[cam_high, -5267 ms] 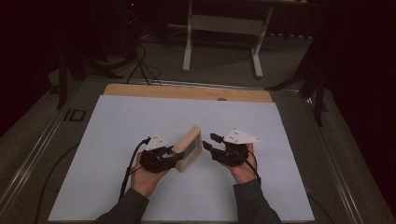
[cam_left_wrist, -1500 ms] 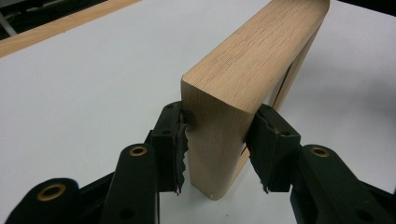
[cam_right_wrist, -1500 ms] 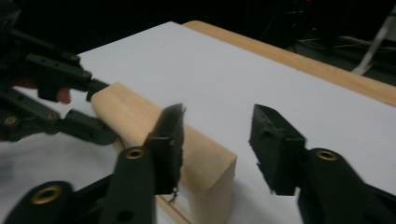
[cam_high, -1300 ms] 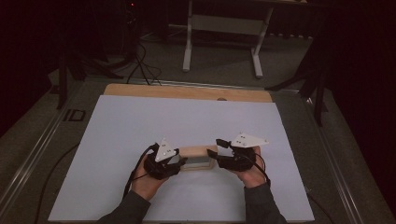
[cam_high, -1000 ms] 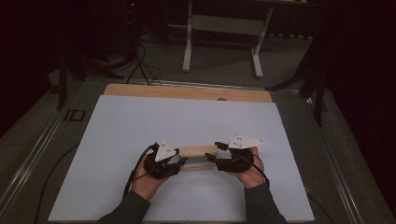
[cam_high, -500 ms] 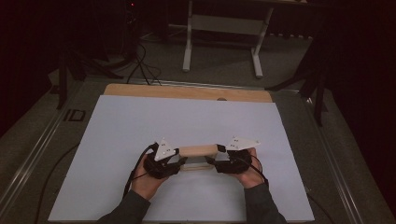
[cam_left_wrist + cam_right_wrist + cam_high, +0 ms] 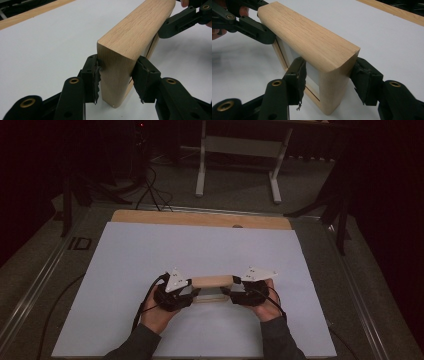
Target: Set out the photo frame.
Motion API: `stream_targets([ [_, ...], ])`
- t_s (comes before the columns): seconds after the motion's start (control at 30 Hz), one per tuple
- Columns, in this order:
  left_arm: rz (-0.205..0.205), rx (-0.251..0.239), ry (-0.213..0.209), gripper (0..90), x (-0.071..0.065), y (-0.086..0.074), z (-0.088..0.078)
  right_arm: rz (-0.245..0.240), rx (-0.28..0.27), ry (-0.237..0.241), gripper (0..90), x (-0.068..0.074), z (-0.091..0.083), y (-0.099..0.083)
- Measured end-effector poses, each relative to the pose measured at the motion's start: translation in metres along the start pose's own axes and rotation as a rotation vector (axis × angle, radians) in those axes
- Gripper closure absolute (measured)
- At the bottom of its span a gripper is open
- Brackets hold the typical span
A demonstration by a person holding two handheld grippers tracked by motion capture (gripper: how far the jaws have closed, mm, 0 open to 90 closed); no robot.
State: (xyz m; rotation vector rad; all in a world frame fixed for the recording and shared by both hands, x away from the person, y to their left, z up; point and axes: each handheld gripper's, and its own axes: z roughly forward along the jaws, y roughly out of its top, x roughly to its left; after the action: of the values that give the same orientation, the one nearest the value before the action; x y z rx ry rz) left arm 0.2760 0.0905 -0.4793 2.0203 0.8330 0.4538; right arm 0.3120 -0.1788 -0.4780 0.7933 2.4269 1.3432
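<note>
I had the wooden picture frame (image 7: 212,282) standing on its long edge on the white table (image 7: 125,255), near the front edge and about midway between left and right. My left claw (image 7: 116,82) was clenched across the frame's left end, and my right claw (image 7: 328,82) was clenched across its right end, so the frame spanned the gap between my two hands (image 7: 159,309).

In the left gripper view the serrated pads (image 7: 96,80) bit only on the end post of the frame, low down, with the far claw visible at the other end. In the right gripper view one pad sat against the pale glazed panel (image 7: 312,75) set inside the wood, while the other pressed the outer face.

The main risk I judged was the grip on that inner panel: too hard a squeeze there could crack or push it out of its rebate. A second risk was twist. With each claw holding a narrow end, any mismatch in height or angle between my hands would rack the frame at its corner joints, or let one end slip from its pads. The wood looked smooth and rounded along the top, so a slip seemed possible, and the frame would then tip flat onto the table.
</note>
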Motion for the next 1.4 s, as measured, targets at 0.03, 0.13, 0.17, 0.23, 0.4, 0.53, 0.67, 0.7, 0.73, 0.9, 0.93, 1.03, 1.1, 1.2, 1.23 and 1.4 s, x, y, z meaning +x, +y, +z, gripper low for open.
stream_targets([
  [0.03, 0.000, 0.000, 0.001, 57.8, 0.000, 0.000, 0.000, 0.000, -0.001, 0.000, 46.6, 0.000, 0.000, 0.000],
  [0.13, 0.003, -0.002, 0.003, 57.9, 0.000, 0.000, 0.000, -0.009, -0.004, -0.005, 46.7, 0.000, 0.000, 0.000],
  [0.17, 0.004, -0.002, 0.004, 57.9, 0.000, 0.000, 0.000, -0.008, -0.005, -0.009, 46.8, 0.001, 0.000, 0.000],
  [0.23, 0.006, 0.000, 0.004, 58.0, 0.000, 0.001, 0.000, -0.010, -0.006, -0.013, 46.9, 0.001, 0.000, 0.001],
  [0.4, 0.015, 0.001, 0.005, 58.3, 0.001, 0.001, 0.001, -0.016, -0.005, -0.022, 47.0, 0.002, 0.000, 0.001],
  [0.53, 0.013, 0.003, 0.004, 58.3, 0.001, 0.002, 0.001, -0.018, -0.004, -0.026, 47.1, 0.002, 0.000, 0.002],
  [0.67, 0.014, 0.001, 0.001, 58.4, 0.002, 0.001, 0.001, -0.021, 0.000, -0.032, 47.3, 0.003, 0.000, 0.003],
  [0.7, 0.015, 0.002, 0.000, 58.4, 0.002, 0.001, 0.001, -0.021, 0.000, -0.034, 47.3, 0.004, 0.000, 0.003],
  [0.73, 0.015, 0.002, 0.000, 58.4, 0.002, 0.001, 0.001, -0.021, 0.000, -0.034, 47.3, 0.004, 0.000, 0.003],
  [0.9, 0.010, 0.000, -0.008, 58.4, 0.006, 0.002, 0.001, -0.019, -0.002, -0.041, 47.4, 0.005, 0.002, 0.004],
  [0.93, 0.009, 0.000, -0.009, 58.4, 0.006, 0.002, 0.001, -0.019, -0.002, -0.041, 47.4, 0.005, 0.002, 0.004],
  [1.03, 0.010, 0.001, -0.010, 58.4, 0.008, 0.002, 0.001, -0.020, -0.002, -0.044, 47.5, 0.004, 0.003, 0.005],
  [1.1, 0.006, 0.001, -0.010, 58.4, 0.009, 0.002, 0.002, -0.017, -0.003, -0.047, 47.5, 0.004, 0.004, 0.005],
  [1.2, 0.007, 0.004, -0.007, 58.2, 0.011, 0.004, 0.003, -0.018, 0.000, -0.051, 47.5, 0.004, 0.005, 0.006],
  [1.23, 0.006, 0.004, -0.005, 58.1, 0.011, 0.004, 0.004, -0.017, 0.000, -0.053, 47.5, 0.004, 0.005, 0.007],
  [1.4, 0.006, 0.002, -0.002, 57.7, 0.015, 0.006, 0.006, -0.019, 0.003, -0.070, 47.2, 0.003, 0.008, 0.009],
])
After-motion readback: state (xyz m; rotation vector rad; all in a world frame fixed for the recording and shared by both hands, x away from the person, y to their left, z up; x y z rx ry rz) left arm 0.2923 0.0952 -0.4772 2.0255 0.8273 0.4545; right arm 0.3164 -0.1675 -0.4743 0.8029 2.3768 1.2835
